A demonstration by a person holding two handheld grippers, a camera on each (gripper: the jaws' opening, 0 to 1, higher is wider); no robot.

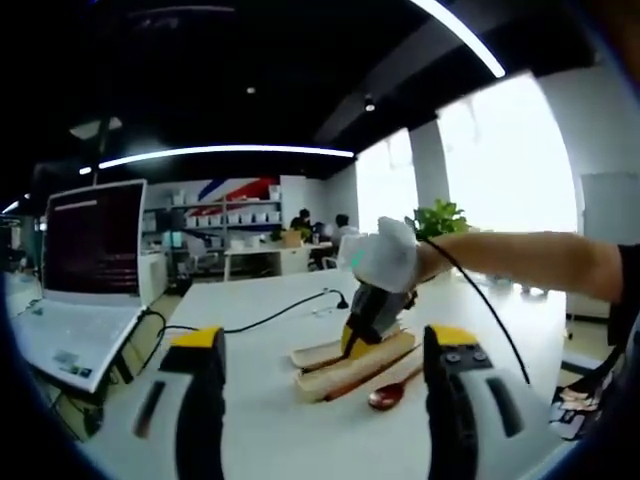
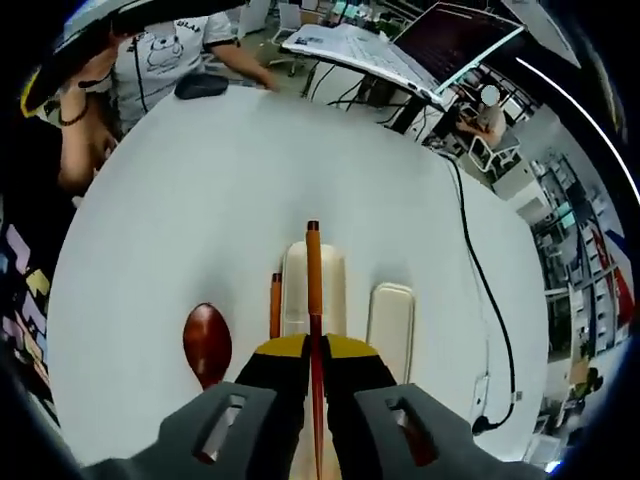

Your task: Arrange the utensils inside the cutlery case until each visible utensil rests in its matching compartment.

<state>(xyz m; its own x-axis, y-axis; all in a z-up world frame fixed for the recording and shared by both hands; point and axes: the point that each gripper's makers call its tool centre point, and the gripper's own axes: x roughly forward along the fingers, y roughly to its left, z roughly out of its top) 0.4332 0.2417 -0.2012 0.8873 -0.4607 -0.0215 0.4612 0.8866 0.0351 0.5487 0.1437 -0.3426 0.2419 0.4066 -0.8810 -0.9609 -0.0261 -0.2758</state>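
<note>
- R gripper: jaws closed on a long reddish-brown chopstick, which runs fwd over the open cutlery case.
- 2nd chopstick lies just left of the case in the right gripper view; can't tell if touching.
- Brown spoon on the white table, further left, outside the case.
- Case lid beside the case, to its right.
- L gripper: jaws wide apart, nothing held, above the table, short of the case.
- Far: laptop at table edge, black cable across the top.
</note>
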